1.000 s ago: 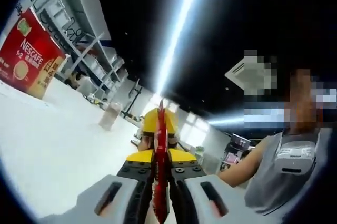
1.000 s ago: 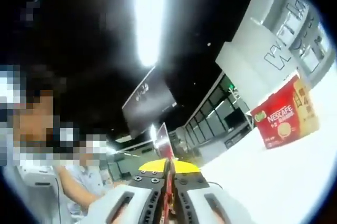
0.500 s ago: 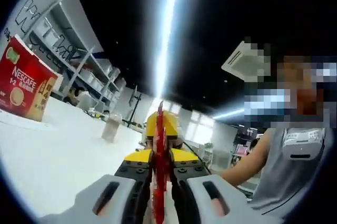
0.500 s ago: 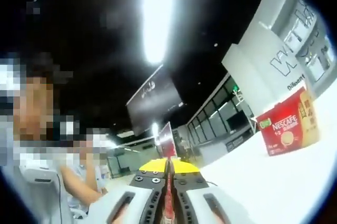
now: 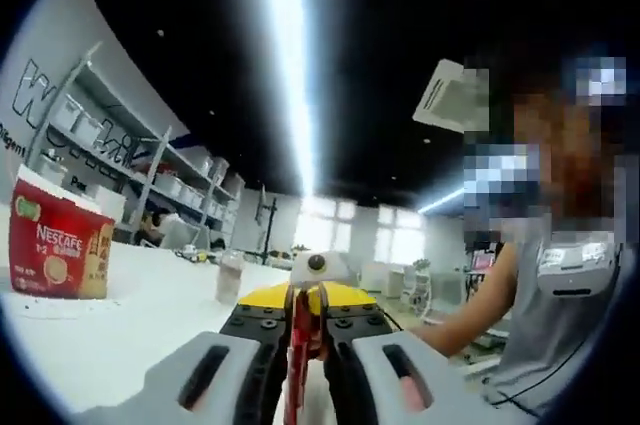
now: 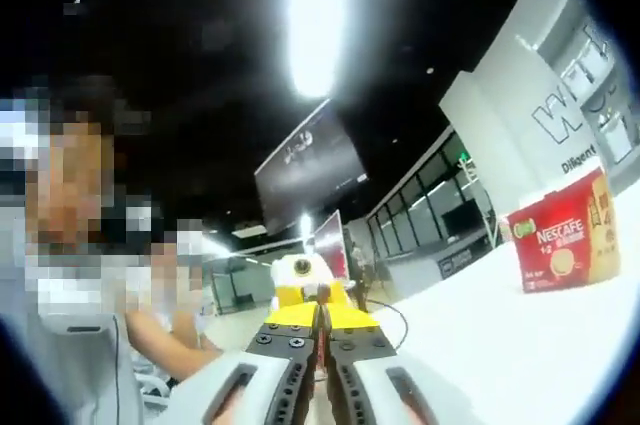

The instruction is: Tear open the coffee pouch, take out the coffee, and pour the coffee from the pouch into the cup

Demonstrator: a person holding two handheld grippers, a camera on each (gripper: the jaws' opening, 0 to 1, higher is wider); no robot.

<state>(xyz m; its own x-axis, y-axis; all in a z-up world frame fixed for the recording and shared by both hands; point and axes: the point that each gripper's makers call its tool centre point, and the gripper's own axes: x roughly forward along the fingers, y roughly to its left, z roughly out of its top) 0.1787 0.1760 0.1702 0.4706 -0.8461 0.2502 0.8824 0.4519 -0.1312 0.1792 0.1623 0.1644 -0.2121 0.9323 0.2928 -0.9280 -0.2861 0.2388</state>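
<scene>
Two tongs grip one red coffee pouch. From the left gripper view, the left tongs (image 5: 304, 330) are clamped on the pouch (image 5: 297, 365), seen edge-on; its upper end, which stood tall a second ago, is now gone, so the tear looks done or nearly so. On the white table (image 5: 110, 335) stand a red box (image 5: 55, 250) reading "NESCAFE" and a cup (image 5: 229, 277). From the right gripper view, the right tongs (image 6: 320, 330) are pinched on a sliver of pouch; the box reads "NESCAFE".
</scene>
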